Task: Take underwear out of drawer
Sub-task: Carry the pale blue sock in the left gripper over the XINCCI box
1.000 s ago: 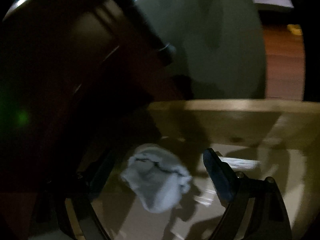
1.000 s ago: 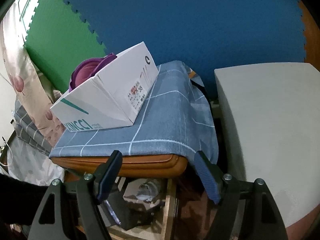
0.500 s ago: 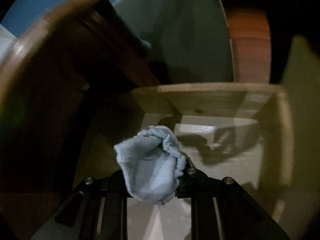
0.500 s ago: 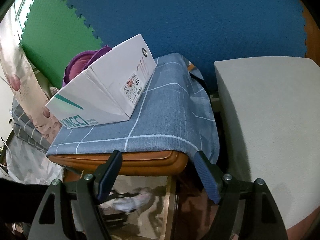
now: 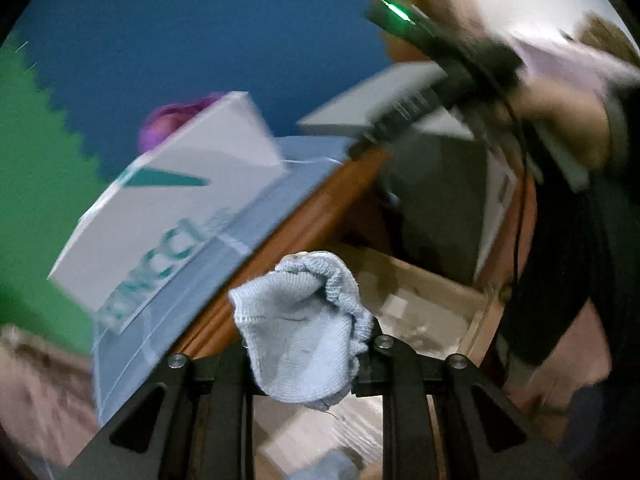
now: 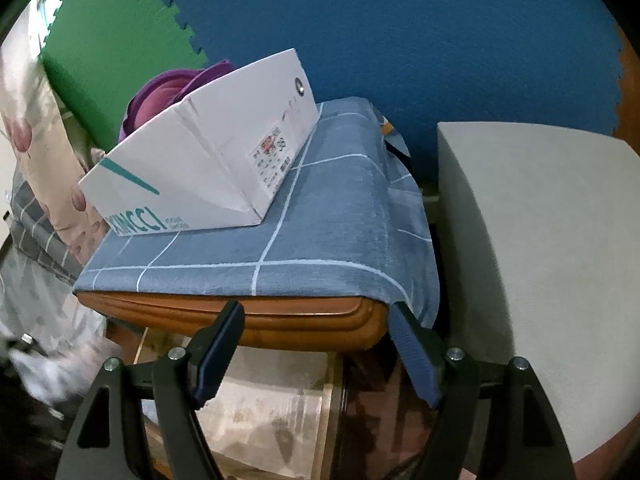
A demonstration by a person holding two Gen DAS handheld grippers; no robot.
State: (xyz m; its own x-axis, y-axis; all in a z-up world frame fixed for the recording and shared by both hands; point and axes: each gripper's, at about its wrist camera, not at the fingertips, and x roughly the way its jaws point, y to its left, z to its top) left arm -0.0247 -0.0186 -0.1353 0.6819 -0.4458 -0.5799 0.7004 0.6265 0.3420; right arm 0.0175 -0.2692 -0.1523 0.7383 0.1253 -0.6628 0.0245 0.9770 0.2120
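A light blue knit piece of underwear (image 5: 300, 332) hangs bunched in my left gripper (image 5: 308, 346), whose jaws are shut on it; the cloth hides the fingertips. It is held in the air in front of the nightstand's wooden edge (image 5: 312, 220), above the open drawer (image 5: 424, 308). My right gripper (image 6: 316, 348) stands open with nothing between its fingers, hovering over the drawer's pale bottom (image 6: 272, 396), just below the nightstand top (image 6: 248, 320). A hand (image 5: 560, 120) holds that gripper at the upper right of the left wrist view.
A white shoebox (image 6: 208, 168) with a purple item (image 6: 160, 92) inside sits on the blue checked cloth (image 6: 332, 220) covering the nightstand. A grey padded block (image 6: 540, 260) stands close on the right. Bedding (image 6: 40, 200) lies at the left. Blue and green foam mats (image 6: 400, 40) line the wall.
My left gripper closed on the underwear lying in the drawer and lifted it up and out, level with the nightstand top. The right gripper drifted only slightly.
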